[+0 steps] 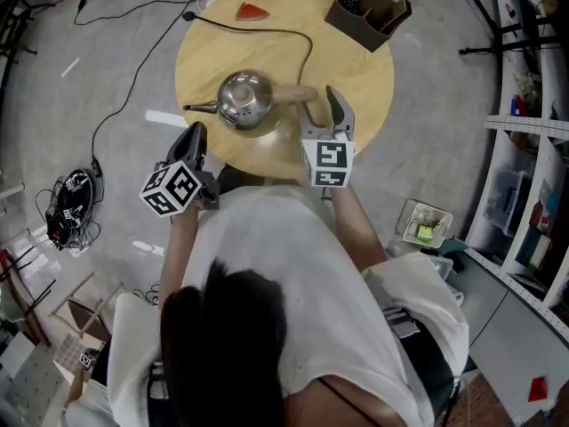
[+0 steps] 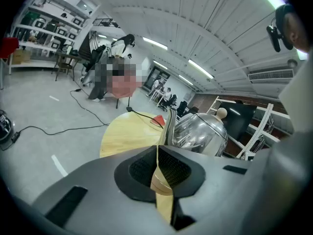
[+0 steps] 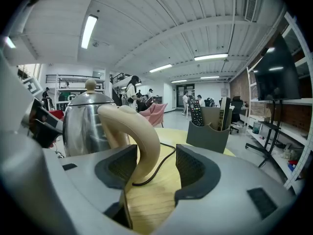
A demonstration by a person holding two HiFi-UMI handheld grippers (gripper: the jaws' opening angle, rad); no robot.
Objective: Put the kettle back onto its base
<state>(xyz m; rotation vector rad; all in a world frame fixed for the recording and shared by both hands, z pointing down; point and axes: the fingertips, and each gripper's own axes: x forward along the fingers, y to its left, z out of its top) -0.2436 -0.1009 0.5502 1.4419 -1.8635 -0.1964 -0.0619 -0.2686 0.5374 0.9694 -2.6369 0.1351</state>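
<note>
My right gripper (image 3: pixel 149 166) had its jaws open around the beige handle (image 3: pixel 142 141) of the shiny steel kettle (image 1: pixel 244 99), loose. My left gripper (image 2: pixel 159 168), jaws closed and empty, hung at the round wooden tabletop's (image 1: pixel 360 78) near rim. The kettle stood upright close to that rim. Bare wood lay beyond. A black cord (image 1: pixel 298 38), a red triangular piece (image 1: pixel 253 11) and a dark holder with a remote (image 1: pixel 367 12) sat farther off.

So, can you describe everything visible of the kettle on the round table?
The kettle is shiny rounded metal, with a small pale knob on its lid, a thin spout pointing left in the head view, and a thick beige arched handle. It stands upright on the wooden table. The right gripper has its open jaws around the handle, not clamping it.
</note>
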